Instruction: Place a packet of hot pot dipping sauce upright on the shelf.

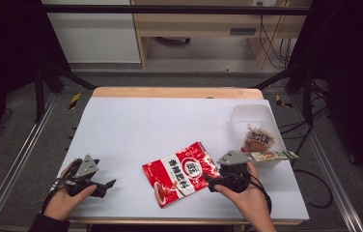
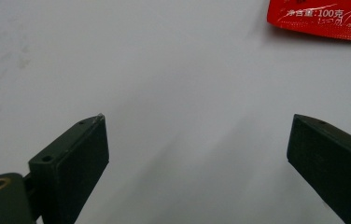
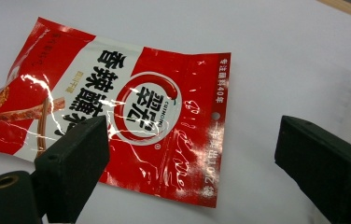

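We hold the right claw (image 1: 216,180) spread wide just beside the red sachet (image 1: 182,173), which lies flat near the desk (image 1: 136,125) centre, at the claw's 9 o'clock, so the jaws can likely straddle its edge. The left claw (image 1: 103,186), also spread and empty, rests at the desk's 8 o'clock, well apart from the sachet.

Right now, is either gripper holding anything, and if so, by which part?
Nothing is held. The left gripper is open over bare table. The right gripper is open above the red packet, which lies flat, unclamped.
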Action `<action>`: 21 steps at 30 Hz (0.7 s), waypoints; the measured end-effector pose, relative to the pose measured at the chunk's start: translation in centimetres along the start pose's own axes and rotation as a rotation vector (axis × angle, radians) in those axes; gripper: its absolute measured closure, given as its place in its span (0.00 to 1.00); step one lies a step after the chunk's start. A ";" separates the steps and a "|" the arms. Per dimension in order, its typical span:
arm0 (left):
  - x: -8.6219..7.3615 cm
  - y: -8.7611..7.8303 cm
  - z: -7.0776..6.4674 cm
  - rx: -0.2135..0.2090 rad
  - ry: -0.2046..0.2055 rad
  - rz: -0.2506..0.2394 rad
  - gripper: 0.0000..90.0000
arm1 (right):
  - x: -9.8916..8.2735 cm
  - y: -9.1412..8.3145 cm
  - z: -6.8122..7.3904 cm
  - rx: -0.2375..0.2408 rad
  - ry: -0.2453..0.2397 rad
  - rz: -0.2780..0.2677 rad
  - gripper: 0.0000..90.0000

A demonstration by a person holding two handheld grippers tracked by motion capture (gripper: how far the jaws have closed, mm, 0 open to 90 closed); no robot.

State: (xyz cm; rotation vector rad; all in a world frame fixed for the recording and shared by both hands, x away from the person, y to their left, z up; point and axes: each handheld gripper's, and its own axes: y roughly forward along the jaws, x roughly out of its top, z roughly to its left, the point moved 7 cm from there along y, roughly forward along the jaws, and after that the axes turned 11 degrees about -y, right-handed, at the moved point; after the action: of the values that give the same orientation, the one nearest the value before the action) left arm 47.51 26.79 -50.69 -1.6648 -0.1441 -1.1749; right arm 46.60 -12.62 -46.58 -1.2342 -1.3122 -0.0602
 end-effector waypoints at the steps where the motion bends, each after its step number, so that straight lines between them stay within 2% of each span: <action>1: 0.0 0.0 0.0 0.000 0.000 0.000 0.06 | 0.0 0.0 0.0 0.000 0.000 0.000 0.12; 2: 0.0 0.0 0.0 -0.001 -0.001 -0.002 0.06 | -0.3 0.3 0.0 0.008 0.020 -0.004 0.11; 6: 0.0 0.0 0.0 0.000 0.000 -0.001 0.06 | -0.7 0.5 0.2 0.015 0.035 -0.007 0.10; 9: 0.0 0.1 0.0 0.000 -0.001 -0.001 0.06 | -1.1 0.7 0.3 0.024 0.037 -0.003 0.10; 13: 0.0 0.0 -0.1 -0.002 -0.001 0.000 0.06 | -1.9 1.2 0.4 0.014 0.037 0.010 0.10; 16: 0.0 0.0 -0.1 -0.003 -0.002 0.000 0.06 | -2.4 1.5 0.6 0.011 0.021 0.018 0.10; 21: 0.0 0.1 -0.2 -0.006 0.006 0.004 0.06 | -3.1 2.0 0.7 0.015 0.037 0.037 0.10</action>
State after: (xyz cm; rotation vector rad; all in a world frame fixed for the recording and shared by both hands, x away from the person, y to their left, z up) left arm 47.44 26.62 -50.73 -1.6662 -0.1342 -1.1782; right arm 46.35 -13.09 -50.34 -1.2390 -1.2552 -0.0471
